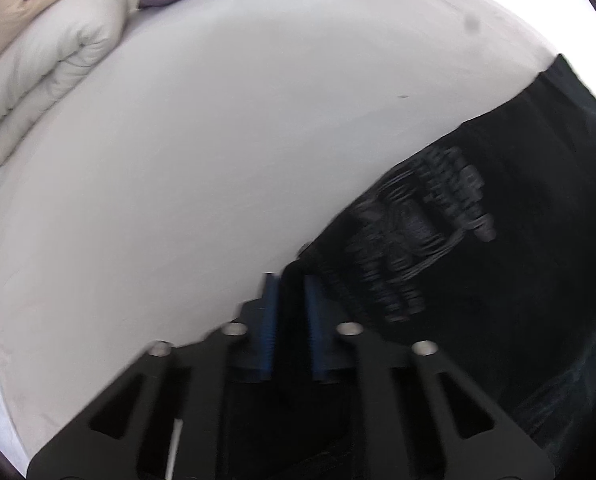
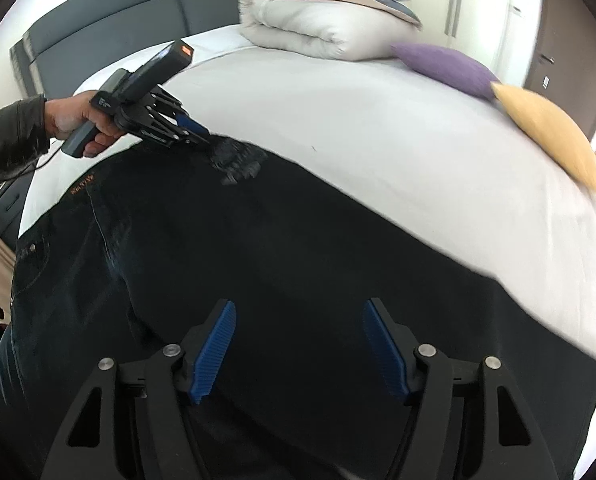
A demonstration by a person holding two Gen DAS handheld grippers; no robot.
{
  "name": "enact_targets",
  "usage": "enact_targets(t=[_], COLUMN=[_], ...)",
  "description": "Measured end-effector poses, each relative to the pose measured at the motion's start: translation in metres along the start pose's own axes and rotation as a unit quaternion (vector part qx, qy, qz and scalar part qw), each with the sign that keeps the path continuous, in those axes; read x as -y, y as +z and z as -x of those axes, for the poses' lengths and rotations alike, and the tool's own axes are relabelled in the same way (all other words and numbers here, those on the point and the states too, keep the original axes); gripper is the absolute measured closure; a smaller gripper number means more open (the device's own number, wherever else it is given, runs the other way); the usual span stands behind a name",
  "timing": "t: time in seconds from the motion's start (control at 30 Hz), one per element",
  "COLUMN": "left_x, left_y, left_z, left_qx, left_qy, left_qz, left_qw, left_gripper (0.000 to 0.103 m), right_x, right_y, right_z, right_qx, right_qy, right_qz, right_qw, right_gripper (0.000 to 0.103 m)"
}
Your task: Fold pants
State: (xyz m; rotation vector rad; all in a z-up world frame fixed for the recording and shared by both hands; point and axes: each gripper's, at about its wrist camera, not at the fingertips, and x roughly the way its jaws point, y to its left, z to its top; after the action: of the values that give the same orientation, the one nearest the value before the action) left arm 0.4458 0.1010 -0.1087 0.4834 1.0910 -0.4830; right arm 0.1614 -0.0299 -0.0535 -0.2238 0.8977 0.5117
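Black jeans (image 2: 258, 260) lie spread across the bed, with a frayed ripped patch (image 2: 238, 158) near their far edge. In the right wrist view a hand (image 2: 74, 120) holds my left gripper (image 2: 206, 138), which is shut on the pants' edge right beside that patch. The left wrist view shows the same grip close up: the left gripper (image 1: 292, 284) has dark cloth pinched between its blue pads (image 1: 270, 320), and the ripped patch (image 1: 417, 232) on the pants (image 1: 517, 280) lies just to the right. My right gripper (image 2: 299, 308) hovers open over the middle of the pants, with nothing pressed between its fingers.
The pale bed sheet (image 2: 377, 120) stretches beyond the pants. A folded duvet (image 2: 317, 28), a purple pillow (image 2: 445, 66) and a yellow pillow (image 2: 549, 136) sit along the far side. A dark headboard (image 2: 138, 12) stands at the left. The duvet (image 1: 50, 60) is also in the left wrist view.
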Motion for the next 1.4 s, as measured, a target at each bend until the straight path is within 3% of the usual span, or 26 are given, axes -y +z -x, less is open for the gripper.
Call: enact_targets(t=[0.33, 0.6, 0.7, 0.97, 1.03, 1.07, 1.1, 1.4], left_x=[0.005, 0.017, 0.041, 0.056, 0.051, 0.052, 0.052, 0.052], left_y=[-0.018, -0.033, -0.052, -0.072, -0.070, -0.071, -0.072, -0.101], left_z=[0.028, 0.085, 0.106, 0.130, 0.130, 0.131, 0.133, 0.147], left_qx=[0.076, 0.151, 0.167, 0.192, 0.194, 0.195, 0.197, 0.204], left_qy=[0.037, 0.056, 0.063, 0.069, 0.066, 0.065, 0.065, 0.057], left_qz=[0.011, 0.023, 0.015, 0.031, 0.036, 0.038, 0.039, 0.063], left_qw=[0.9964, 0.9867, 0.9838, 0.9785, 0.9781, 0.9779, 0.9775, 0.9753], left_gripper=[0.102, 0.103, 0.103, 0.103, 0.103, 0.103, 0.103, 0.103], right_x=[-0.021, -0.022, -0.029, -0.040, -0.037, -0.037, -0.037, -0.059], right_y=[0.070, 0.094, 0.102, 0.129, 0.136, 0.139, 0.139, 0.130], right_z=[-0.037, -0.055, -0.061, -0.103, -0.119, -0.127, -0.128, -0.089], right_qx=[-0.009, 0.004, 0.005, -0.036, -0.055, -0.070, -0.076, -0.037], right_qy=[-0.011, -0.002, 0.006, -0.015, -0.019, -0.019, -0.014, 0.024], right_qz=[0.068, 0.078, 0.101, 0.157, 0.154, 0.155, 0.153, 0.112], right_qw=[0.998, 0.997, 0.995, 0.987, 0.986, 0.985, 0.985, 0.993], right_gripper=[0.034, 0.034, 0.029, 0.030, 0.040, 0.069, 0.090, 0.094])
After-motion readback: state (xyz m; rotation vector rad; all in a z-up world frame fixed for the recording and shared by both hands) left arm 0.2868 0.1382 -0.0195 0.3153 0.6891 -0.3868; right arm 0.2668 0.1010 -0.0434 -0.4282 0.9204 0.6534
